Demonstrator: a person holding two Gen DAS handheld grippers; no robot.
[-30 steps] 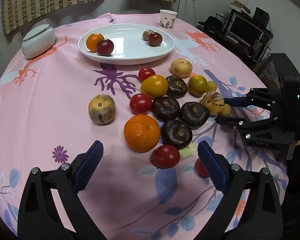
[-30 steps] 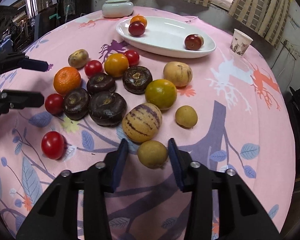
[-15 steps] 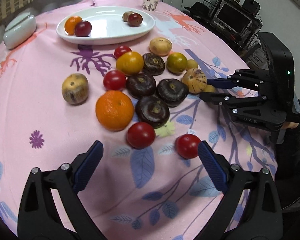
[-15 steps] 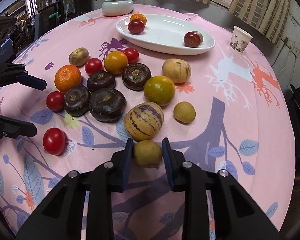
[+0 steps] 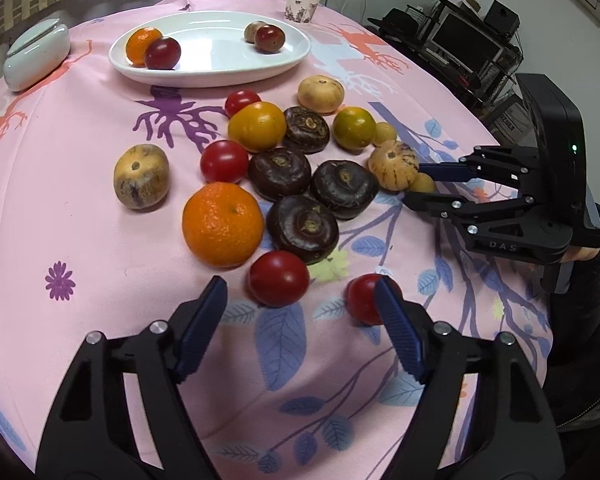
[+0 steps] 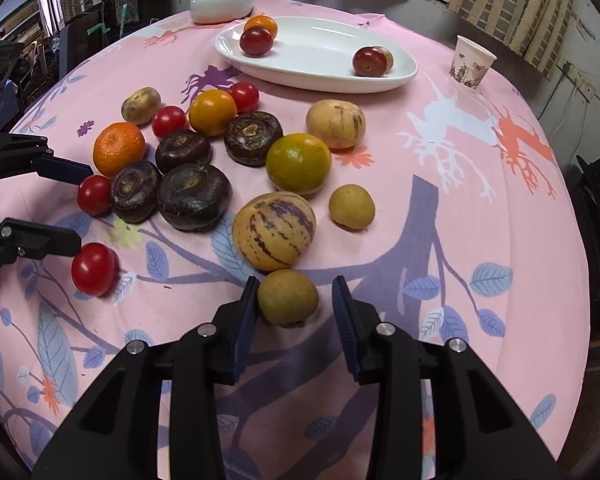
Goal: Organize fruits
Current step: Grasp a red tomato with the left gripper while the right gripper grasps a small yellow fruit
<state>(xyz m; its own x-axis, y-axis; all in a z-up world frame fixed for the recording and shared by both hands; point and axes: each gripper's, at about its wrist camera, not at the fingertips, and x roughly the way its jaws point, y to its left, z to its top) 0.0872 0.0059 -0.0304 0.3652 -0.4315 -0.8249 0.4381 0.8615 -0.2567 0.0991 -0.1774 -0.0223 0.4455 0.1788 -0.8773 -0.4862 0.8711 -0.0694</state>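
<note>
**Right gripper straddling small yellow fruit, grip not yet made; left spread near two tomatoes**

Right gripper (image 6: pixel 295 305) is low on the pink tablecloth (image 6: pixel 480 240), fingers either side of the small yellow-brown fruit (image 6: pixel 287 297). Left pad looks touching or nearly so, right pad has a clear gap, so jaws are parted and nothing is pinched. The fruit sits just in front of the striped melon-like fruit (image 6: pixel 274 230), close or touching, hard to tell.

Left gripper (image 5: pixel 300 300) is spread wide and holds nothing. One red tomato (image 5: pixel 278 283) lies between its tips; a second tomato (image 5: pixel 362 298) sits against the right fingertip.

White plate (image 5: pixel 220 60) at the far side already carries four fruits; most of the pile is still on the cloth.

Risks:
- Closing off-centre could squirt the round fruit forward into the striped one and set the pile rolling.
- Left fingertip may nudge the second tomato toward the table edge.
- Too hard a squeeze likely bruises soft fruit.
- Carrying to the plate passes over the dark round fruits (image 6: pixel 194 202); a low path could clip them.
</note>
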